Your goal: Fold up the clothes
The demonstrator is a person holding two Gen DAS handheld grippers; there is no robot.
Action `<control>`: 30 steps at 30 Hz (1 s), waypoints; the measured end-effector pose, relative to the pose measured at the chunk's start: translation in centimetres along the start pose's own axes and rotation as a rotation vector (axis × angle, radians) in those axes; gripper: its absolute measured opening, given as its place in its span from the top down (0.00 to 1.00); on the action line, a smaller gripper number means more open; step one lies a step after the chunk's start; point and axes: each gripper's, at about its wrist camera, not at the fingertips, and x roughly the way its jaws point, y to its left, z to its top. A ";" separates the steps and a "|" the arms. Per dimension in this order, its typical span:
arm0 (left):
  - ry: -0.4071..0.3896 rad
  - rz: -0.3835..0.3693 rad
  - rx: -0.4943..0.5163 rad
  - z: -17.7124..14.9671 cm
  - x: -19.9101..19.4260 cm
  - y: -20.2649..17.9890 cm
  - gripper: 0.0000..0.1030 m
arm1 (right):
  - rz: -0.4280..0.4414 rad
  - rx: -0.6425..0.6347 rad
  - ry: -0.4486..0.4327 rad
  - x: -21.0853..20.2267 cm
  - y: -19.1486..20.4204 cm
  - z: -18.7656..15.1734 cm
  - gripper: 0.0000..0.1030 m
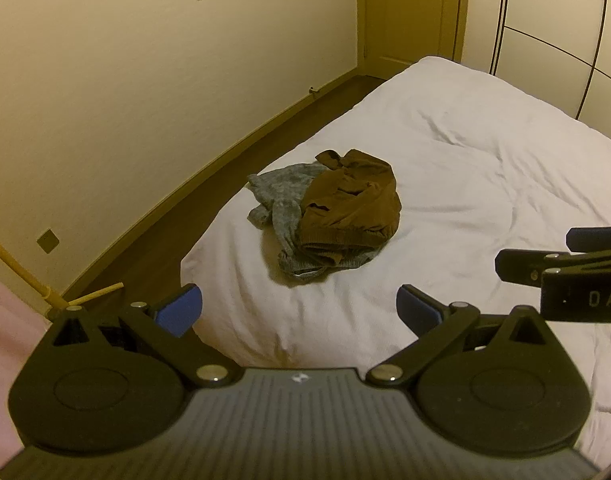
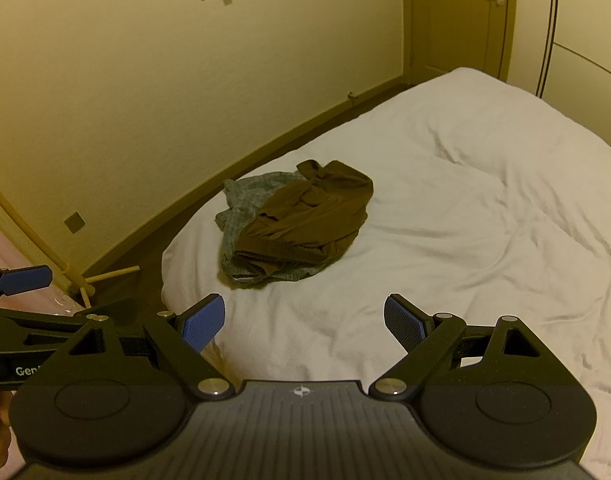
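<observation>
A crumpled brown garment (image 1: 351,208) (image 2: 309,216) lies in a heap on a grey patterned garment (image 1: 279,196) (image 2: 245,196), near the left front corner of a bed with a white duvet (image 1: 485,184) (image 2: 465,208). My left gripper (image 1: 299,312) hovers open above the bed's front edge, short of the pile, with nothing between its blue pads. My right gripper (image 2: 304,322) also stands open and empty, just to the right of the left one. Each gripper shows at the edge of the other's view.
A cream wall (image 1: 145,100) with sockets runs along the left, with a strip of dark floor (image 1: 225,184) between it and the bed. A door (image 1: 409,8) and a wardrobe (image 1: 565,40) stand behind the bed. A wooden stand (image 2: 105,276) sits on the floor at left.
</observation>
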 end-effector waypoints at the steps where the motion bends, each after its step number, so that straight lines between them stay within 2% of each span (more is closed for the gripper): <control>1: 0.001 -0.001 0.001 0.0 0.0 0.0 0.01 | -0.001 -0.001 0.000 0.0 0.0 0.0 0.14; 30: 0.000 -0.035 0.011 -0.5 0.8 2.7 0.01 | -0.039 0.003 0.000 0.9 2.3 -0.1 0.14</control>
